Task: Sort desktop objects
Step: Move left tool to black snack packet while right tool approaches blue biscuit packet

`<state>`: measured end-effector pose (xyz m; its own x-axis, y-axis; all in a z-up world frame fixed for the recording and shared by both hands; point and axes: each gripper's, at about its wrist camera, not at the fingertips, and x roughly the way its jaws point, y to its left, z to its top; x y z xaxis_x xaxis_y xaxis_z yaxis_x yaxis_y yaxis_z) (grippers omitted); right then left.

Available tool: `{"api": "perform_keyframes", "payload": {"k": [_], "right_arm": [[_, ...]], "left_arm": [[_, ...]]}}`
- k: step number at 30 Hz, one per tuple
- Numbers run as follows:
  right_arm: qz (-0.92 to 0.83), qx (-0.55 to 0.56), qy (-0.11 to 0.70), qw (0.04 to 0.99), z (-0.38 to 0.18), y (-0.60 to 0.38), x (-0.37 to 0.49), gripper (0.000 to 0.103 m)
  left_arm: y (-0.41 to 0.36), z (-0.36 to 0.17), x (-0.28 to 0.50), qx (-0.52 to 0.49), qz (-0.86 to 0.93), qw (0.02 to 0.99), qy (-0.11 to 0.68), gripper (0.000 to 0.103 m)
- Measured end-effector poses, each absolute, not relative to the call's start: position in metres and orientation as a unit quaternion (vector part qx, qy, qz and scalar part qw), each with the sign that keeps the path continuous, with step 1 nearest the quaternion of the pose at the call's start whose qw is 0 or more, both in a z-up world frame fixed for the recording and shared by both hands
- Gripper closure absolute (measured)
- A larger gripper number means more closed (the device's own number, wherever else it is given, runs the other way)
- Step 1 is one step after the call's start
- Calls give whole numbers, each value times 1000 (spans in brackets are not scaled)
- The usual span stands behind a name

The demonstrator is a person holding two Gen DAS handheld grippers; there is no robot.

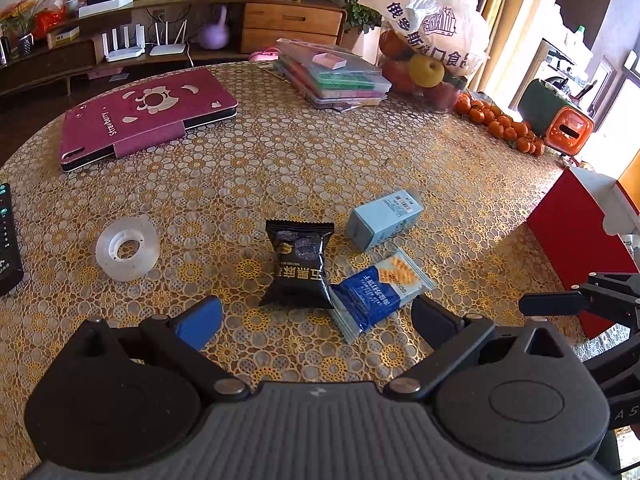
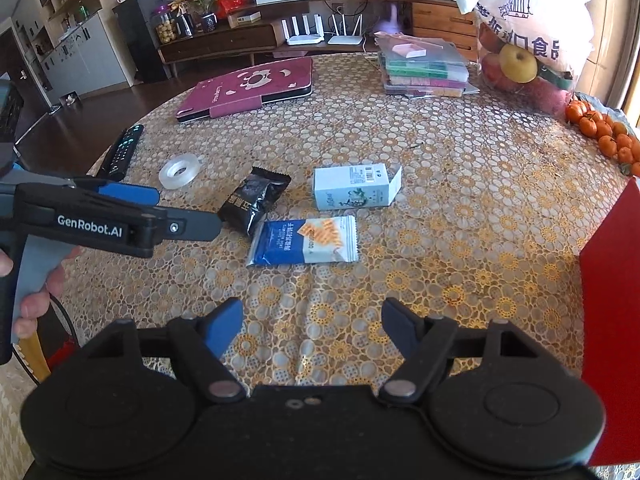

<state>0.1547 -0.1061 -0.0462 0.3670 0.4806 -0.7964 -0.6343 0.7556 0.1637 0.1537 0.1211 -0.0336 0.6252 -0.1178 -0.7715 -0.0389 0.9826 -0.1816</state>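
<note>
A black snack packet [image 1: 298, 266] [image 2: 254, 197] lies on the patterned table, with a blue-and-white cracker packet [image 1: 378, 294] [image 2: 306, 240] just right of it. Behind them a pale blue carton [image 1: 383, 219] [image 2: 354, 186] lies on its side. A clear tape roll [image 1: 127, 249] [image 2: 179, 171] sits to the left. My left gripper [image 1: 318, 322] [image 2: 186, 210] hovers open just short of the black packet, nothing between its fingers. My right gripper [image 2: 312, 330] is open over bare table, nearer than the cracker packet.
A maroon tablet case [image 1: 148, 114] [image 2: 248, 90], stacked plastic boxes [image 1: 340, 76] [image 2: 424, 68], a fruit bag [image 1: 432, 36] [image 2: 528, 28] and tangerines [image 1: 500, 122] [image 2: 608, 138] fill the far side. A remote [image 1: 7, 240] [image 2: 122, 152] lies left. A red box [image 1: 576, 236] [image 2: 612, 320] stands at the right edge.
</note>
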Motion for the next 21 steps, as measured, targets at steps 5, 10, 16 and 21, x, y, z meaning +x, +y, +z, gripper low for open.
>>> {"api": "perform_keyframes", "payload": {"k": [5,10,16,21], "right_arm": [[345,-84,453,818,-56,-93,167,27],[351,-86,455,814,-63,-81,179,27],[354,-96,455,811,-69,-70,192,27],[353,-100,459,809,-76,-64,201,27]], "left_arm": [[126,-42,166,-90,-22,898,431,2],[128,-49,177,-90,-20,897,433,2],[130,-59,190,-93,-20,895,436,2],[129,-66,198,-89,-19,893,440,3]]}}
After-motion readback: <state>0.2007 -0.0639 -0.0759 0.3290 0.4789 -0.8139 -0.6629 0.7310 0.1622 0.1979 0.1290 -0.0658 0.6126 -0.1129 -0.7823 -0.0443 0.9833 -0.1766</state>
